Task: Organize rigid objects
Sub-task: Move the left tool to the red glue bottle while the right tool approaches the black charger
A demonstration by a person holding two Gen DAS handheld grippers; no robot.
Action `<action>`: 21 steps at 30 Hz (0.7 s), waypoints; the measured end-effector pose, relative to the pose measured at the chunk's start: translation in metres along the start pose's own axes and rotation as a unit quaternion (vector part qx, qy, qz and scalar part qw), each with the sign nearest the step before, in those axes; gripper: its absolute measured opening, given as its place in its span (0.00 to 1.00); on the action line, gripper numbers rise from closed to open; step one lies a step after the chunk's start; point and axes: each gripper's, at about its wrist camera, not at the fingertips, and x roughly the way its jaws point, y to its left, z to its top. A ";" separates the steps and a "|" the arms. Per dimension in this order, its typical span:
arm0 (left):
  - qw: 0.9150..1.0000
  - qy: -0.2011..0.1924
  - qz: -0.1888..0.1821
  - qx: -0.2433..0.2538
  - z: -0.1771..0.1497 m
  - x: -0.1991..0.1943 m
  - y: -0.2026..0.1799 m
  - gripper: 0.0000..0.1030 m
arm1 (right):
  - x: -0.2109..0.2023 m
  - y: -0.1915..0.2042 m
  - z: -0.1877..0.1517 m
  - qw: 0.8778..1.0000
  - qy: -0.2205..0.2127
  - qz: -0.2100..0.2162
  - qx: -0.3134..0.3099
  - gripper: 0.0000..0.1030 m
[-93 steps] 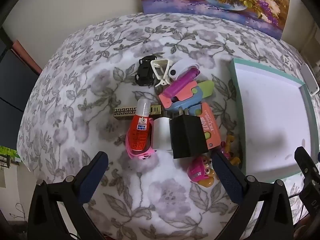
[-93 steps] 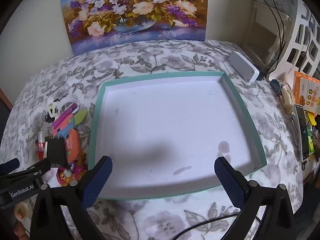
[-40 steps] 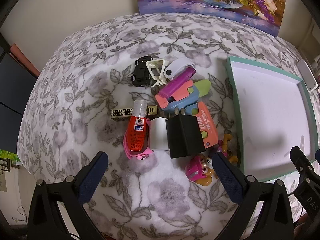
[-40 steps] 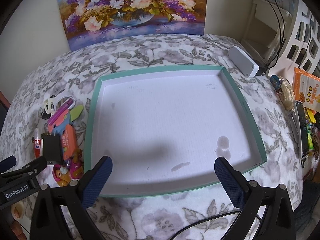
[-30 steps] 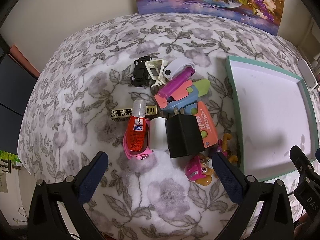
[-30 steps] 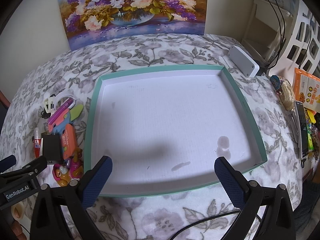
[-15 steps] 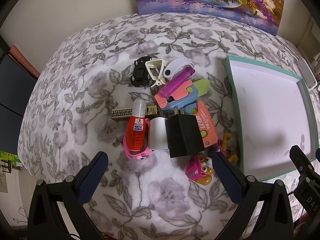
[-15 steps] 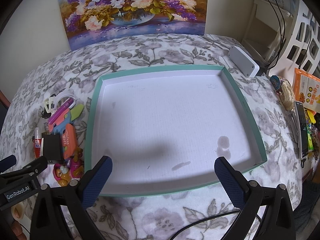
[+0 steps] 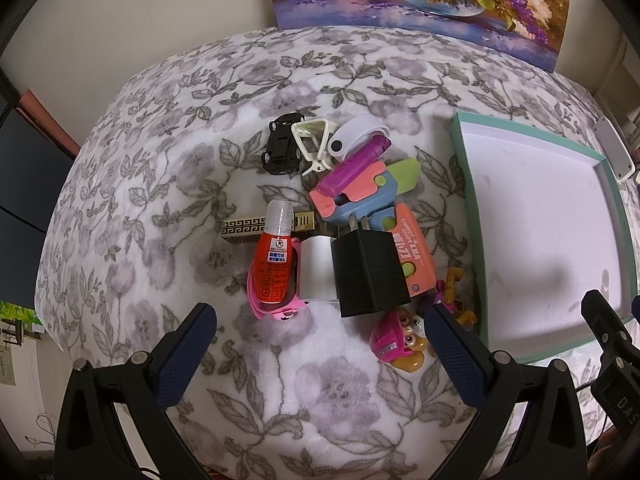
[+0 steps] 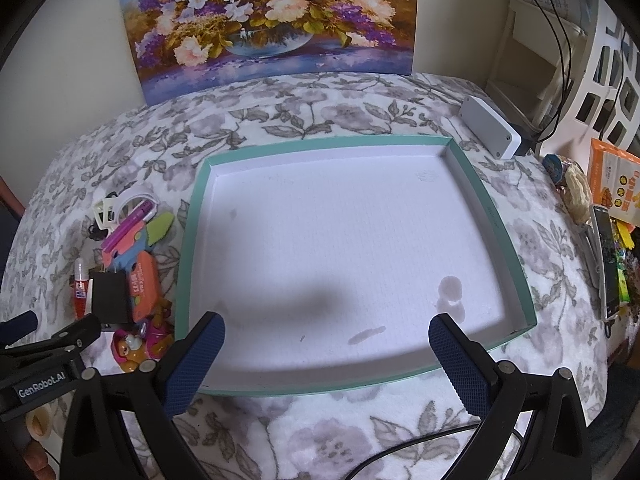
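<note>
A heap of small objects lies on the floral cloth: a black plug adapter (image 9: 370, 274), a red bottle (image 9: 274, 266), a white block (image 9: 316, 268), an orange box (image 9: 412, 256), a purple lighter (image 9: 354, 166), a black toy car (image 9: 282, 144) and a pink toy figure (image 9: 396, 340). My left gripper (image 9: 320, 324) is open and empty, hovering just in front of the heap. The teal-rimmed white tray (image 10: 504, 232) is empty. My right gripper (image 10: 326, 330) is open and empty over the tray's near edge. The heap also shows at the left of the right wrist view (image 10: 120, 264).
A flower painting (image 10: 268, 16) leans on the wall behind the table. A grey box (image 10: 490, 132) sits beyond the tray's far right corner. A phone (image 10: 608, 260) and snack packets (image 10: 612, 176) lie at the right edge. A gold patterned bar (image 9: 244, 231) lies left of the heap.
Both grippers have held almost still over the last second; nothing on the table has moved.
</note>
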 end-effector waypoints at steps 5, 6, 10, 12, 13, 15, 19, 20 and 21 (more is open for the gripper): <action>1.000 -0.007 -0.002 -0.006 0.002 -0.004 0.005 1.00 | -0.003 0.000 0.001 1.000 -0.004 0.010 -0.001 1.00; 1.000 -0.010 -0.001 -0.007 0.003 -0.006 0.008 1.00 | -0.004 0.001 0.002 1.000 -0.006 0.014 0.000 1.00; 0.999 -0.030 0.022 -0.029 0.009 -0.013 0.027 1.00 | -0.015 0.010 0.007 0.999 -0.023 0.042 0.001 1.00; 0.998 -0.031 0.024 -0.046 0.012 -0.014 0.040 1.00 | -0.020 0.020 0.010 0.998 -0.027 0.058 -0.004 1.00; 0.998 -0.031 0.021 -0.057 0.012 -0.014 0.046 1.00 | -0.020 0.023 0.010 0.998 -0.027 0.062 -0.006 1.00; 0.996 -0.028 0.014 -0.078 0.012 -0.012 0.061 1.00 | -0.024 0.039 0.012 0.996 -0.027 0.079 -0.021 1.00; 0.995 -0.020 0.008 -0.102 0.010 -0.004 0.080 1.00 | -0.020 0.072 0.017 0.992 -0.012 0.109 -0.060 1.00; 0.994 -0.015 0.004 -0.110 0.010 0.000 0.085 1.00 | -0.018 0.076 0.016 0.991 -0.007 0.114 -0.062 1.00; 0.993 -0.012 0.002 -0.115 0.010 0.003 0.089 1.00 | -0.014 0.084 0.016 0.990 0.004 0.124 -0.067 1.00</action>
